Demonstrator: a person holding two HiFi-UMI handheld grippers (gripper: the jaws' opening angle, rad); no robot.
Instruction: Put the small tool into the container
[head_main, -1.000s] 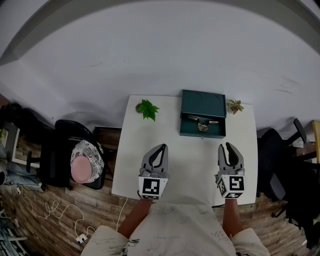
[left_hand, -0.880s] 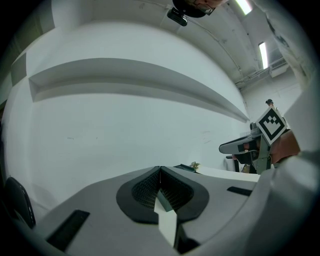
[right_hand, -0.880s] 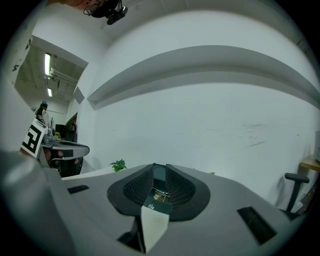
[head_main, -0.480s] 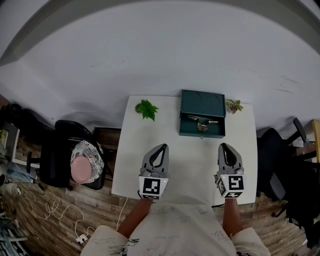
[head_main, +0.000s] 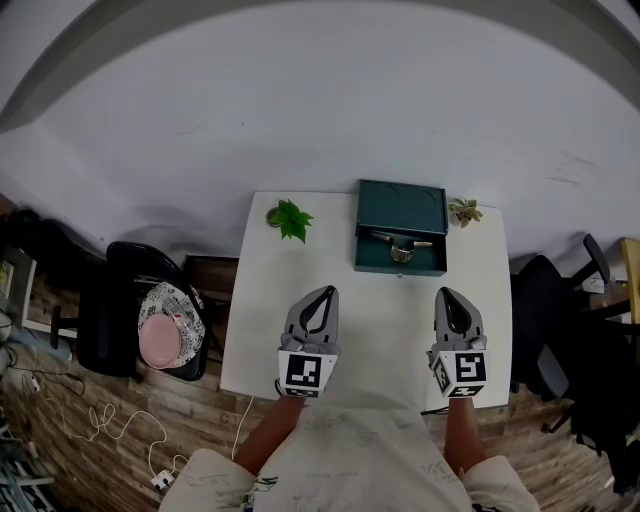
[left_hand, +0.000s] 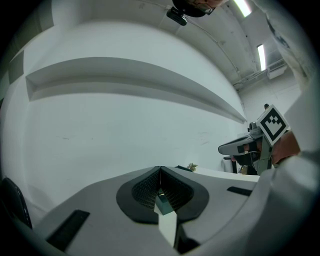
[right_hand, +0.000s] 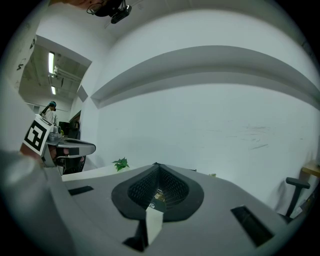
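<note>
Two potted plants flank the open dark green rectangular box (head_main: 401, 205) at the far edge of the white rectangular tabletop (head_main: 385, 310): one with broad bright green leaves (head_main: 290, 218) to its left, a little apart from it, and one smaller, paler plant (head_main: 463, 211) just beside its right corner. Neither stands between the box and the tongs. One small silvery metal tool (head_main: 398, 240) lies inside the box, across its near half, with a brass-coloured round piece close beside it; whether that piece belongs to the tool is too small to tell. Both tongs hover over the near edge of the tabletop, well apart from the box and from each other. The left tongs (head_main: 324, 294) have their jaws together, tips meeting, with nothing between the ribbed pads. The right tongs (head_main: 449, 295) have just been closing and now stand together too, also empty. Two chairs stand off the tabletop: one black chair (head_main: 125, 300) on the left, carrying a round pink-and-white item (head_main: 170, 325) on its seat, and one black office chair (head_main: 545, 320) on the right. White cables (head_main: 110, 420) trail over the wooden plank floor (head_main: 60, 395) at the lower left, and a plain white wall (head_main: 320, 100) rises behind the tabletop.
</note>
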